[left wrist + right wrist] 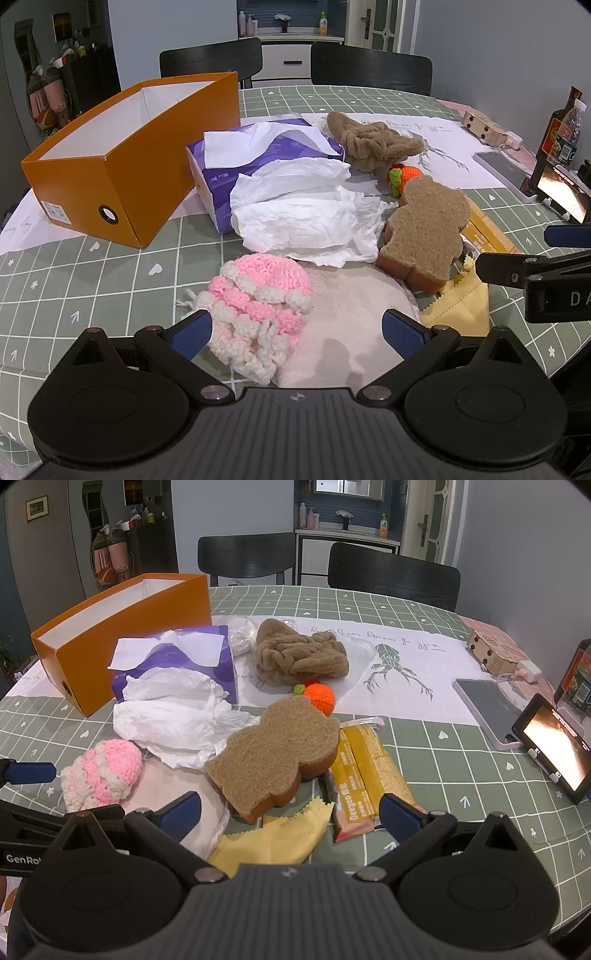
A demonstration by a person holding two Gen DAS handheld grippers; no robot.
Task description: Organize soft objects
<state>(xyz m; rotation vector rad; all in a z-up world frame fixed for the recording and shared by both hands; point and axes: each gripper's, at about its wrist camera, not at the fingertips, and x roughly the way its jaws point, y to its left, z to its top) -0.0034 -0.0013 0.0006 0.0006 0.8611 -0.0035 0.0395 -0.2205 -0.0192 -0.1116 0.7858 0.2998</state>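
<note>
Lots of soft things lie on the desk [110,266]. Biggest is the orange box [122,158], standing empty at the far left. Next come the tissues [303,218], the brown sponge [273,753], then the small pink hat [258,299] on a pale cloth [354,328].

I think the hat could slip, because its loose yarn may snag on one jaw.

The left gripper [297,332] is wide open, its left jaw just beside the hat. The right gripper [290,814] is wide open too, holding nothing.
</note>
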